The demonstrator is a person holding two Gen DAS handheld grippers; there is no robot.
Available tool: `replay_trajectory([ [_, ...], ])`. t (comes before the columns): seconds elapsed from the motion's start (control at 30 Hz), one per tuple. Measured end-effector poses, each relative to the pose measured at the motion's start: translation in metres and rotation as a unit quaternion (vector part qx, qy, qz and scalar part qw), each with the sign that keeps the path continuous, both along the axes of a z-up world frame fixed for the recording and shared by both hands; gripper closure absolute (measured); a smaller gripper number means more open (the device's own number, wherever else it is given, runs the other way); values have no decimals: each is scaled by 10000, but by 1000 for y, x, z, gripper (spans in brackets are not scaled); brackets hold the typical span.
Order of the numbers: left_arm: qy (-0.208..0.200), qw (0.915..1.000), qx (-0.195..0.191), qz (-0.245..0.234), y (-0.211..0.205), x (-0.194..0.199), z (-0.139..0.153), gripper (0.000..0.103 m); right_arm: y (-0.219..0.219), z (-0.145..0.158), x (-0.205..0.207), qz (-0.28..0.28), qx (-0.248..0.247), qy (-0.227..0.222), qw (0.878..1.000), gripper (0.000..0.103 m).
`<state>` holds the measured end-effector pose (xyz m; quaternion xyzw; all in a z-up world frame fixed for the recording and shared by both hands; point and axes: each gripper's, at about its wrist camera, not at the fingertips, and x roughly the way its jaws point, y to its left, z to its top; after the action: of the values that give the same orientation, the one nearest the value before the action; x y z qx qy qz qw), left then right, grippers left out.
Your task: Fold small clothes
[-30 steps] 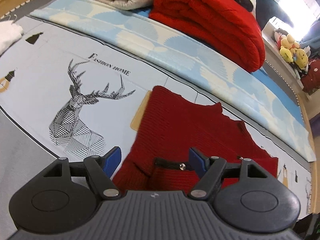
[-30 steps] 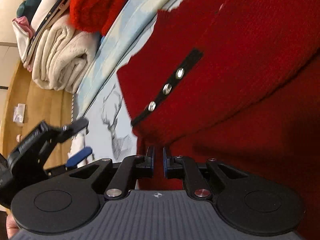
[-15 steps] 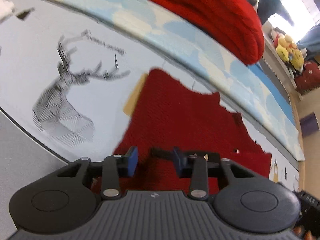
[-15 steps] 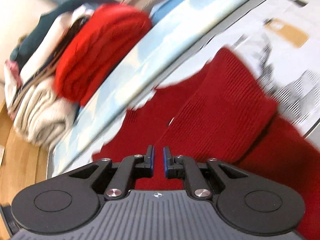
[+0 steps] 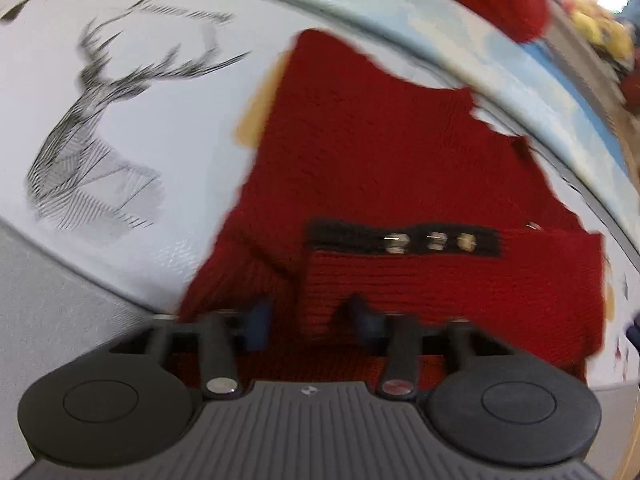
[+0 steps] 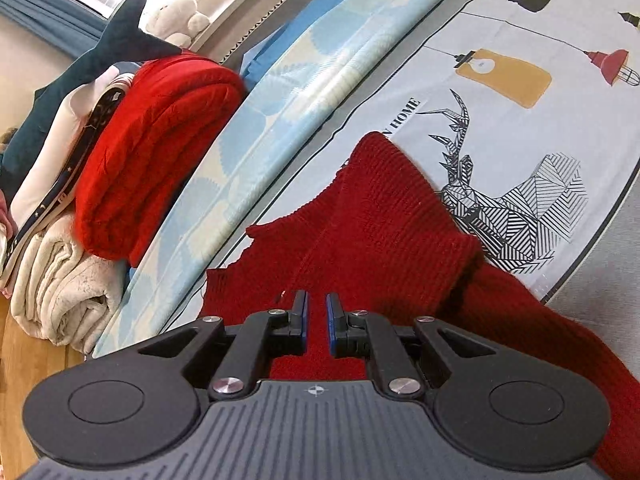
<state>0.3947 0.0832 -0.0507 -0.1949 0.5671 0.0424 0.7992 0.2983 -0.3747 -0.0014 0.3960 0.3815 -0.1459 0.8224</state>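
A small dark red knit garment [image 5: 380, 160] lies on the printed sheet, its near part folded over so a black strip with three metal snaps [image 5: 404, 237] faces up. My left gripper [image 5: 308, 320] is open, its blue pads straddling the near folded edge. The garment also shows in the right wrist view [image 6: 392, 216]. My right gripper [image 6: 316, 320] hangs just above it with the fingers a narrow gap apart, nothing visibly between them.
The sheet with a deer print [image 6: 516, 216] covers the bed. A folded light blue patterned blanket [image 6: 280, 92] runs along the far side. Behind it stand a bright red folded blanket [image 6: 156, 152], a cream blanket [image 6: 60, 280] and a plush shark [image 6: 100, 56].
My left gripper narrowed and moved in over the garment's near fold. My right gripper swung away from the snap strip, and a folded-over layer now lies flat.
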Motion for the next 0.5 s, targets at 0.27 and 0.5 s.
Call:
replay_trajectory([
  [0.27, -1803, 9814, 595, 288, 10, -8, 87, 96, 2, -1, -1, 32, -89, 63, 9999, 92],
  [0.5, -1017, 9839, 721, 1279, 48, -10, 67, 73, 7, -11, 3, 92, -187, 248, 9995, 92],
])
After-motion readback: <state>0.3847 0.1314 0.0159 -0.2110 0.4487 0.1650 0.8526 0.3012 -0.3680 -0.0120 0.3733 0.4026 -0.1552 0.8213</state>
